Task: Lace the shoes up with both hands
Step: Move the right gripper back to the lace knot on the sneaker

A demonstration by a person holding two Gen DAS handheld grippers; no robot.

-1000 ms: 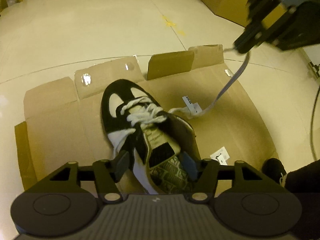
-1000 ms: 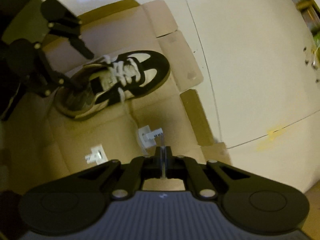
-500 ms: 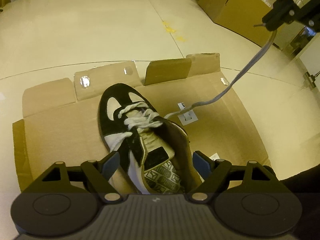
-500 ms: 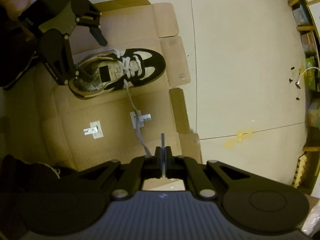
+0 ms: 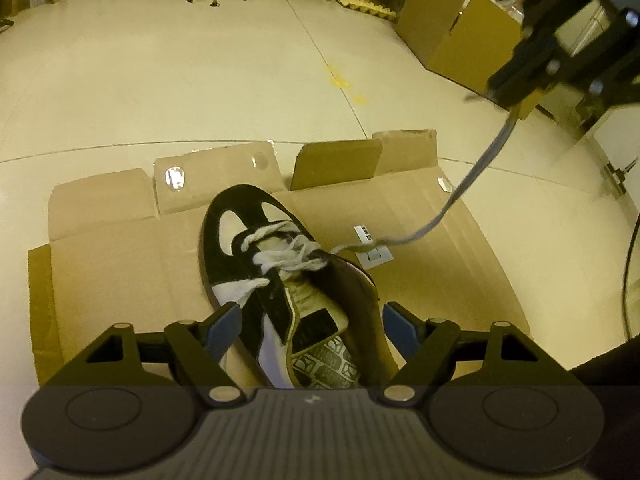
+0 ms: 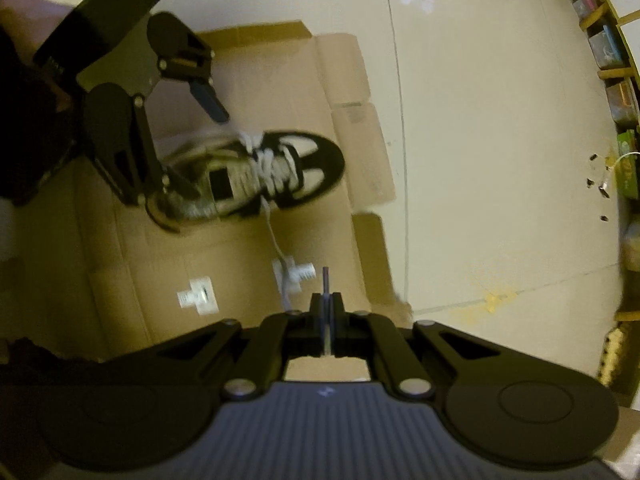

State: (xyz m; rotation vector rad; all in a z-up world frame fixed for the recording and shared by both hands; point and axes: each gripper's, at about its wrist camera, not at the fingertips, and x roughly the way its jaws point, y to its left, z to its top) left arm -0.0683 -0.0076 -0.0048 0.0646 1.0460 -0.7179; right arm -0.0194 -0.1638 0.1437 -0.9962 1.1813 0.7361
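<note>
A black and white shoe (image 5: 256, 248) (image 6: 280, 168) lies on flattened cardboard (image 5: 120, 264) (image 6: 224, 248), toe pointing away in the left wrist view. My left gripper (image 5: 312, 320) straddles the shoe's heel and its jaws are closing. Its blue pads (image 5: 226, 322) stand beside the heel, and one finger (image 6: 208, 100) shows clear of the shoe from above. My right gripper (image 6: 326, 312) (image 5: 508, 96) is shut on the end of the grey-white lace (image 5: 472, 172) (image 6: 274, 236). It holds the lace high and to the right of the shoe, and the lace rises nearly straight from the upper eyelets.
Two white labels (image 5: 374, 256) (image 6: 198, 296) are stuck on the cardboard. Brown boxes (image 5: 452, 40) stand at the far right, with shelves and bins along the back wall. Small dark bits (image 5: 216, 0) lie on the pale floor. A person's dark clothing (image 5: 600, 368) fills the lower right corner.
The left jaws let go of the shoe's heel, spread wide, and have narrowed a little since. The right gripper lifted the lace end higher and farther from the shoe, drawing it straighter.
</note>
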